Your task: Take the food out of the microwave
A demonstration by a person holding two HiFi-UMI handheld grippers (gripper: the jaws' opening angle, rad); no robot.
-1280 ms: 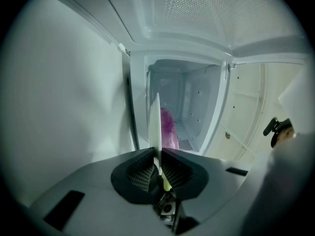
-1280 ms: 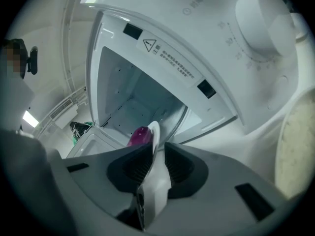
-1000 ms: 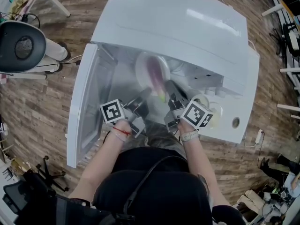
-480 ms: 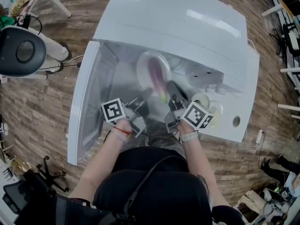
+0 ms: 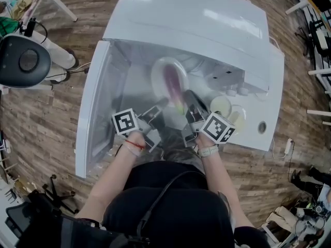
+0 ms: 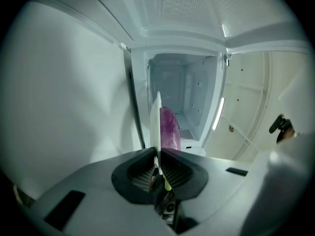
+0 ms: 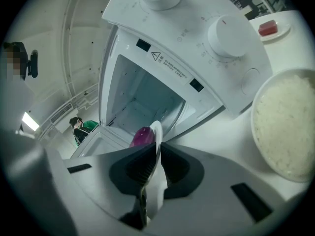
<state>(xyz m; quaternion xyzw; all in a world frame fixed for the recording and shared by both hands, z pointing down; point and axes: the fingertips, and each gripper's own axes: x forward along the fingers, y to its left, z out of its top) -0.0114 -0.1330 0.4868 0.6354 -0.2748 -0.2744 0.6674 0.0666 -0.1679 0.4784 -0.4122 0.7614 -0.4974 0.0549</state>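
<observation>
The white plate (image 5: 166,76) is grasped at its near rim by both grippers, the left gripper (image 5: 161,104) and the right gripper (image 5: 188,95), with each pair of jaws clenched on the edge. Purple food (image 5: 174,86) is carried on the plate, which is held at the mouth of the microwave (image 5: 191,19). The door (image 5: 95,112) is swung open to the left. A bowl of rice (image 7: 285,127) is seen right of the right gripper.

The right gripper (image 7: 158,150) has its jaws closed on the rim of a white plate (image 7: 154,195) seen edge-on, with purple food (image 7: 142,136) on its left face. Behind stands the open white microwave (image 7: 193,47) with two knobs (image 7: 231,36); a bowl of rice (image 7: 287,127) sits at the right
</observation>
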